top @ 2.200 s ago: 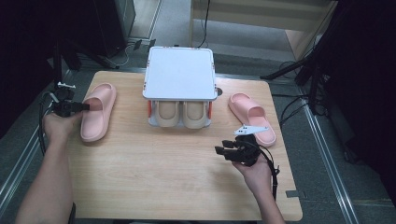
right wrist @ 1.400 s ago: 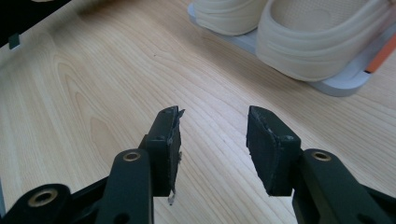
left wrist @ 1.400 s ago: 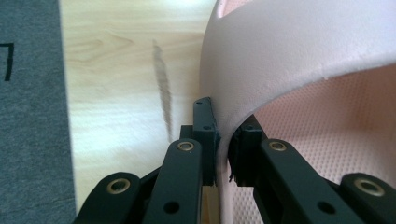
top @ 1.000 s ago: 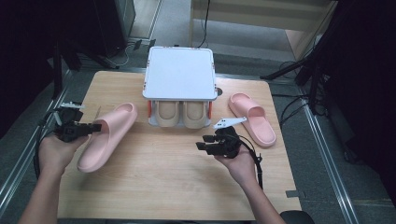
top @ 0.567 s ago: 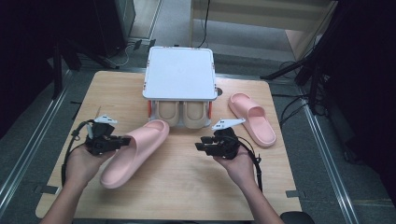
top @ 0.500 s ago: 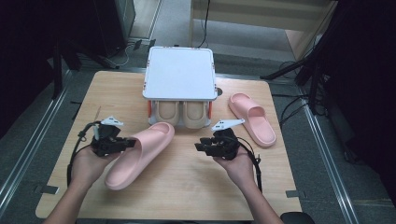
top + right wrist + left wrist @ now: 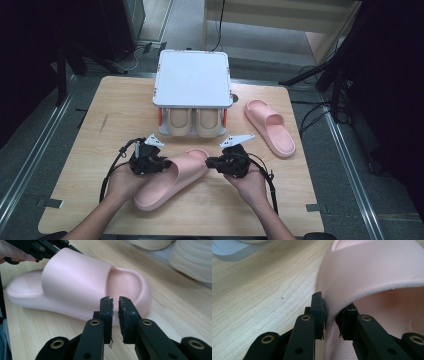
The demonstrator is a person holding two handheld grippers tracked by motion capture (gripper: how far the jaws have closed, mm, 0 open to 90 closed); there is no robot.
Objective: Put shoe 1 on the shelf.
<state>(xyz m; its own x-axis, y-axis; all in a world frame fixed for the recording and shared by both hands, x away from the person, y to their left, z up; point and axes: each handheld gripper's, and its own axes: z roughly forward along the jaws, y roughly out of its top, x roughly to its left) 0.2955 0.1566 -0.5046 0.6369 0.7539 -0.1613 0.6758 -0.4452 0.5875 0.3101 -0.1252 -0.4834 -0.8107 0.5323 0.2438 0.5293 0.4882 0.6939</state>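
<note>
A pink slipper (image 7: 170, 182) lies aslant on the wooden table (image 7: 100, 130) near the front, toe toward the rack. My left gripper (image 7: 162, 164) holds the edge of its strap; in the left gripper view the strap wall (image 7: 374, 270) stands between the pads (image 7: 318, 312) of my left gripper (image 7: 331, 315), whose jaws have just been opening a little. My right gripper (image 7: 209, 161) sits at the slipper's toe. Its jaws have just been closing, and my right gripper (image 7: 115, 305) now shows only a thin slit in front of the slipper's side (image 7: 75, 282), nothing between.
A white-topped rack (image 7: 192, 80) at the back middle holds two beige slippers (image 7: 192, 122) underneath. A second pink slipper (image 7: 270, 127) lies at the right. The other gripper (image 7: 42, 248) shows at the top left of the right gripper view.
The left hand has carried the pink slipper from the table's left side to the front middle and set it down. The right gripper shifted left to the toe, and its jaws have closed.
</note>
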